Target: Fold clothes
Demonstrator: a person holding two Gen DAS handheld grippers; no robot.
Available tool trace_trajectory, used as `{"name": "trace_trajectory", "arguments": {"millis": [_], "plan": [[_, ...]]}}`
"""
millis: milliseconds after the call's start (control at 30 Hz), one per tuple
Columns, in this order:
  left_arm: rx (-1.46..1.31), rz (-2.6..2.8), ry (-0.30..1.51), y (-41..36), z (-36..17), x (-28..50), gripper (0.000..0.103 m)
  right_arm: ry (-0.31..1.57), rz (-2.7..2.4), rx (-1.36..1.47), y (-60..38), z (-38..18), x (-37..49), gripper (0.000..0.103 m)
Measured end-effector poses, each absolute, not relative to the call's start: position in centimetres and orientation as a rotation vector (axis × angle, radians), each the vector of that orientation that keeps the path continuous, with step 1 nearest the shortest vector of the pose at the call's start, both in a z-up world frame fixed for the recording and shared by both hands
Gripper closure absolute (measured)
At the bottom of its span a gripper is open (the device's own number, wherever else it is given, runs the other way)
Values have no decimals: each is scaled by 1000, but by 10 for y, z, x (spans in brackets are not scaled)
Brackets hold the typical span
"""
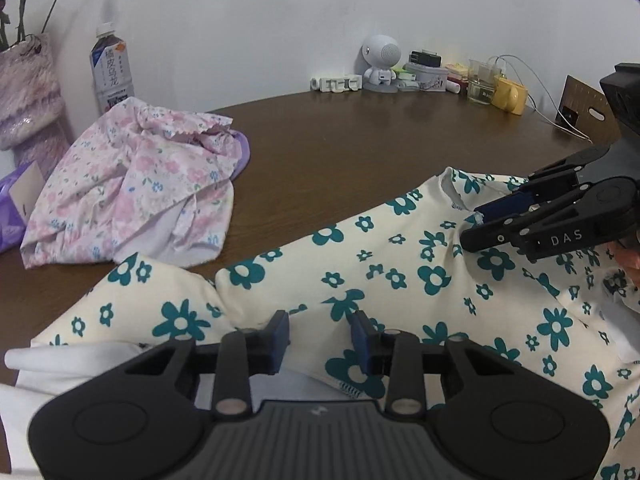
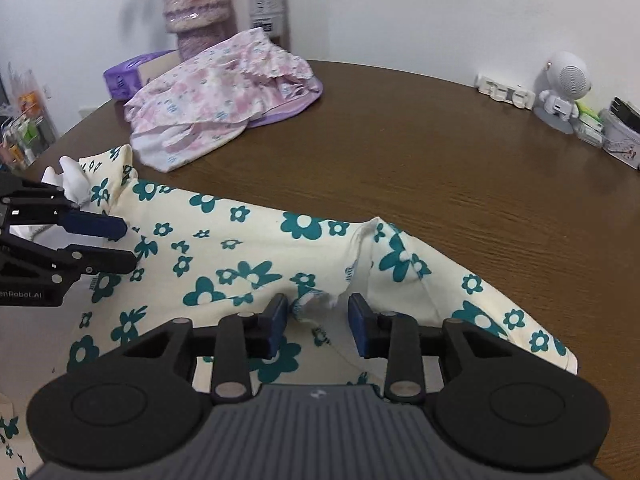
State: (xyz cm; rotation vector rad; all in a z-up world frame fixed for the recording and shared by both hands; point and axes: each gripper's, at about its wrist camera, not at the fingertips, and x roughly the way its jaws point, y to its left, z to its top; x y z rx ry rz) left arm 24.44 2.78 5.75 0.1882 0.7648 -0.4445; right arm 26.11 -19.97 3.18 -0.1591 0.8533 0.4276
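A cream garment with teal flowers (image 1: 400,264) (image 2: 240,248) lies spread over the near part of the brown table (image 1: 360,140). My left gripper (image 1: 320,332) hovers low over its left part; the jaws stand apart with flat cloth showing in the gap, and no pad presses on it. In the right wrist view the left gripper (image 2: 126,244) comes in from the left edge, fingers parted. My right gripper (image 2: 318,320) is at the neckline (image 2: 360,248), and a bunched frayed edge (image 2: 314,302) sits between its pads without being pinched. It also appears as the right gripper (image 1: 472,227) at the right edge.
A crumpled pink floral garment (image 1: 132,184) (image 2: 208,100) lies at the back left on a purple item. Behind it stand a tea bottle (image 1: 112,72), a fuzzy pink vase (image 1: 28,96) and a purple box (image 2: 124,72). A white robot figure (image 1: 380,64), small boxes and a yellow mug (image 1: 508,94) line the far edge.
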Motion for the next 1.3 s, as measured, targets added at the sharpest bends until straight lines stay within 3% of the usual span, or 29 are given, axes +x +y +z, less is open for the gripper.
{"name": "trace_trajectory", "arguments": {"millis": [300,1300], "plan": [[205,-485,746,15,61,272,70,852,379,-124,-223,29,287,67],[220,-508,750,53,58,280,67,836,327,-112,-265,29,244,67]]}}
